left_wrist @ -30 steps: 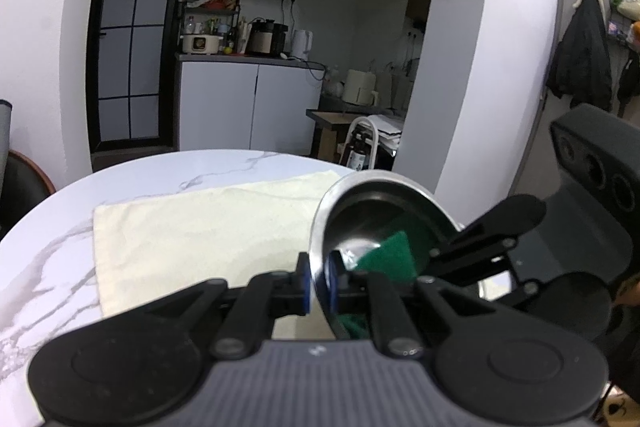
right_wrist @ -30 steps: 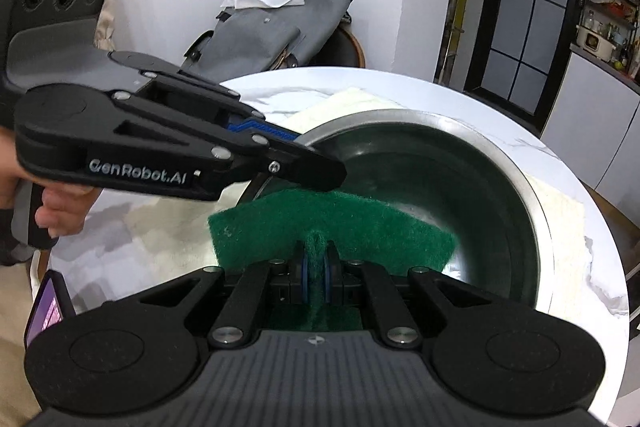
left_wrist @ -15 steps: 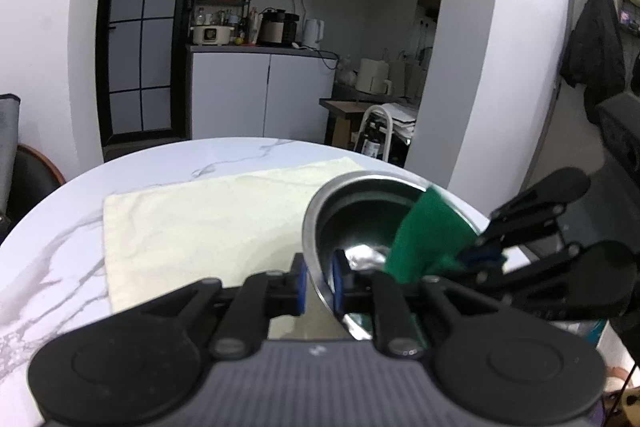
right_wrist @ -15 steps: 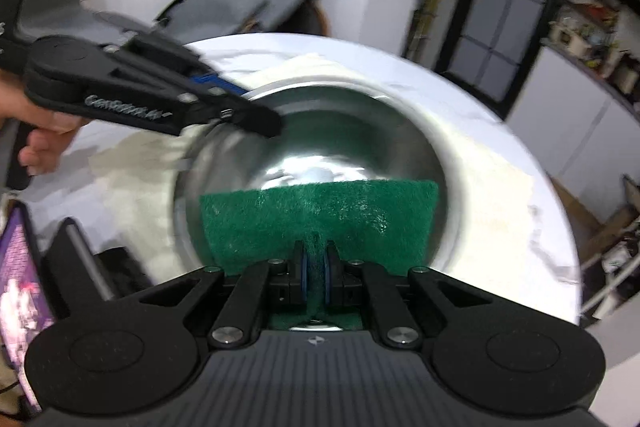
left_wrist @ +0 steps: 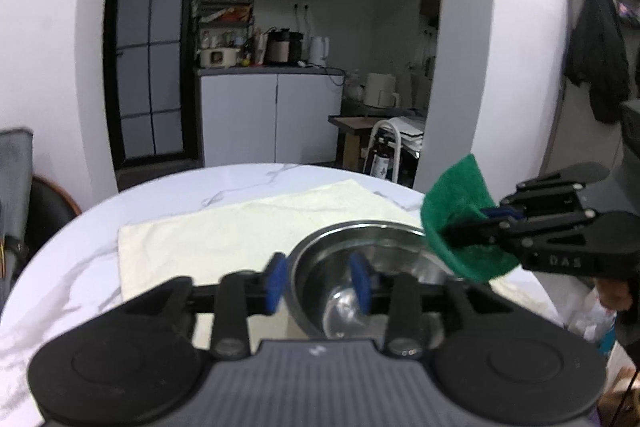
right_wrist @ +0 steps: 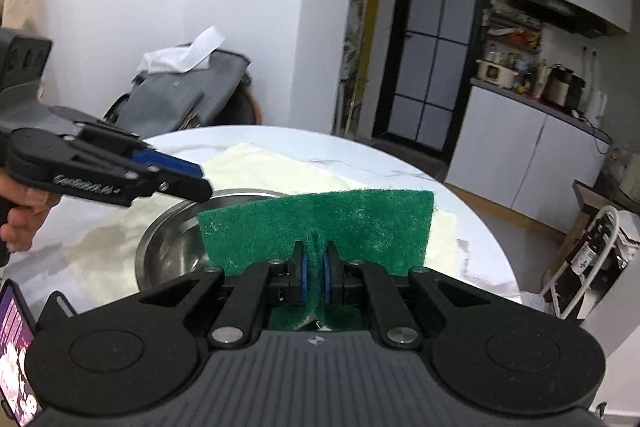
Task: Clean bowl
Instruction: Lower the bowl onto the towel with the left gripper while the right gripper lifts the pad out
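A steel bowl [left_wrist: 360,255] sits on a cream cloth [left_wrist: 240,227] on a round marble table [left_wrist: 60,267]. My left gripper [left_wrist: 318,281] is open, its blue pads straddling the bowl's near rim without clamping it. My right gripper [right_wrist: 315,273] is shut on a green scouring pad [right_wrist: 320,223] and holds it raised above the bowl's right side; the pad also shows in the left wrist view [left_wrist: 456,219]. The bowl [right_wrist: 172,243] shows left of the pad in the right wrist view, with my left gripper [right_wrist: 192,183] over its far rim.
A chair with a grey bag and white tissue [right_wrist: 188,87] stands beyond the table. A phone [right_wrist: 16,347] lies at the table's near left edge. A kitchen counter [left_wrist: 272,71] and a white rack with bottles [right_wrist: 588,259] stand past the table.
My left gripper has opened and let go of the bowl's rim; the bowl now lies flat. My right gripper has lifted the scouring pad out of the bowl.
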`<state>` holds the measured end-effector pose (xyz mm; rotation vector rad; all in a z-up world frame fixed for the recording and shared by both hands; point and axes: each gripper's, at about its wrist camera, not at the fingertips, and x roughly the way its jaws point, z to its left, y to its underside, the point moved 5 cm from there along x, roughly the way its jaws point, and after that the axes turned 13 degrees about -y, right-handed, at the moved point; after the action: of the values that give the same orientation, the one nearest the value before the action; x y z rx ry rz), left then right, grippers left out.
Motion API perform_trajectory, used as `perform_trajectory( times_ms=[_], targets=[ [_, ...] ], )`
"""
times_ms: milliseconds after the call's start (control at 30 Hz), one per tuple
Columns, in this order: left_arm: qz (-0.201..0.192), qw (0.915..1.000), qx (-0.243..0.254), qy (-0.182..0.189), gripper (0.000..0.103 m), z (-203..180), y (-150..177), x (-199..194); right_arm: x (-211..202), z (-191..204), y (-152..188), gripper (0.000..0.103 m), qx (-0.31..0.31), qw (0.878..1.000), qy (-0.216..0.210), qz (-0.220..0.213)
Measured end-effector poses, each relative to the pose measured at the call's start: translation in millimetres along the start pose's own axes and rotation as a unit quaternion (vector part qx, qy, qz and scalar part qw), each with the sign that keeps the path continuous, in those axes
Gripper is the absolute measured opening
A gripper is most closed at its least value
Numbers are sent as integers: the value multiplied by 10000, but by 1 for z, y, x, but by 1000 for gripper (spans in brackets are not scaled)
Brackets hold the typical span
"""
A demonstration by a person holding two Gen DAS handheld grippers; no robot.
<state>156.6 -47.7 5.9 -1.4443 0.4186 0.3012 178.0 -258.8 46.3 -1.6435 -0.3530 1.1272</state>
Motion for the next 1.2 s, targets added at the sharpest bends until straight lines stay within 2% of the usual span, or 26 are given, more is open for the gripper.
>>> perform_trajectory(
  times_ms=[100,367,633,900,1033,1100,1200],
  targets=[
    [-23,9996,216,160,55,-13,-2,-8,-6,-5,4,8,64,9999,53,-83],
    [52,9960,749,479,55,-53,0,-21,-22,-16,16,8,485,9976,96,-484],
    [374,9877,1278,819,55,-79,11,-15,-33,-24,28,8,602,9963,171,-597],
    [630,9816,1496,1003,54,-87,15,1,-34,-27,32,8,585,9964,140,-595],
    [796,9752,1744,1105,54,-96,24,8,-35,-31,35,8,640,9960,97,-610],
    [897,9731,1795,1134,50,-97,27,13,-34,-31,36,8,637,9961,85,-599],
    [1051,9708,1812,1170,39,-96,30,20,-36,-30,36,8,616,9962,54,-621]
  ],
)
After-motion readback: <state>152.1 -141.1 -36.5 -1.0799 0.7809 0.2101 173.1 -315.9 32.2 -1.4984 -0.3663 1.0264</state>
